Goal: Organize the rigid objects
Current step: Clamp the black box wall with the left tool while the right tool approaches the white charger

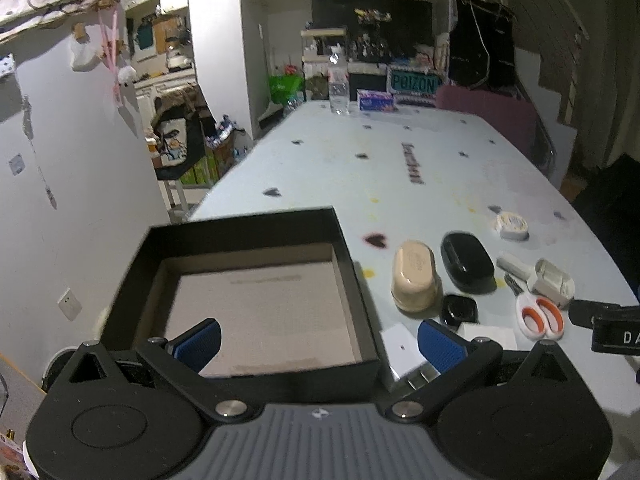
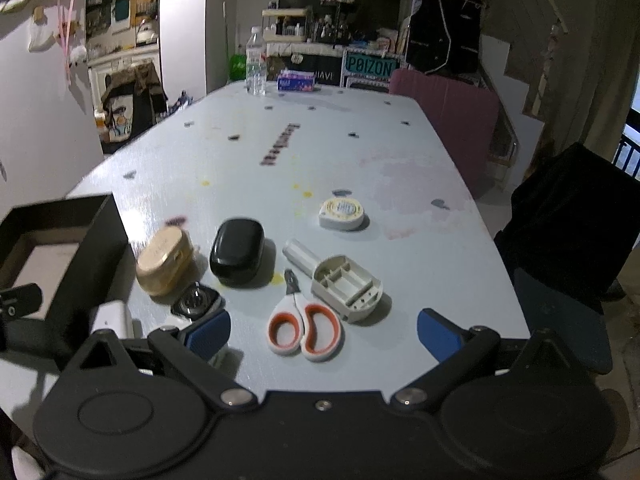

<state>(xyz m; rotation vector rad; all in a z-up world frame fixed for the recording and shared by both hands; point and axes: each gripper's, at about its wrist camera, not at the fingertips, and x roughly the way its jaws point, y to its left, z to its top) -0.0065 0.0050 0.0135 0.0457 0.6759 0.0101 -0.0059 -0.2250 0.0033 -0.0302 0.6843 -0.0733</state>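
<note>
An open black box (image 1: 248, 280) with a bare cardboard floor stands at the table's near left corner; its wall (image 2: 86, 256) shows in the right wrist view. Beside it lie a beige oval case (image 1: 414, 276) (image 2: 166, 262), a black oval case (image 1: 466, 262) (image 2: 237, 257), a small black watch (image 1: 460, 310) (image 2: 197, 302), a white charger block (image 1: 402, 350) (image 2: 112, 318), orange-handled scissors (image 1: 538, 314) (image 2: 306, 326), a grey open case (image 2: 346, 286) (image 1: 552, 282) and a tape roll (image 1: 512, 225) (image 2: 341, 213). My left gripper (image 1: 320, 342) is open over the box's near right corner. My right gripper (image 2: 324, 334) is open, just short of the scissors.
The pale blue table (image 2: 360, 152) stretches far back, where a water bottle (image 2: 256, 62) and a small printed box (image 2: 296, 81) stand. A white wall is on the left. A black chair (image 2: 572, 216) is at the right edge, a pink board (image 2: 444, 100) beyond it.
</note>
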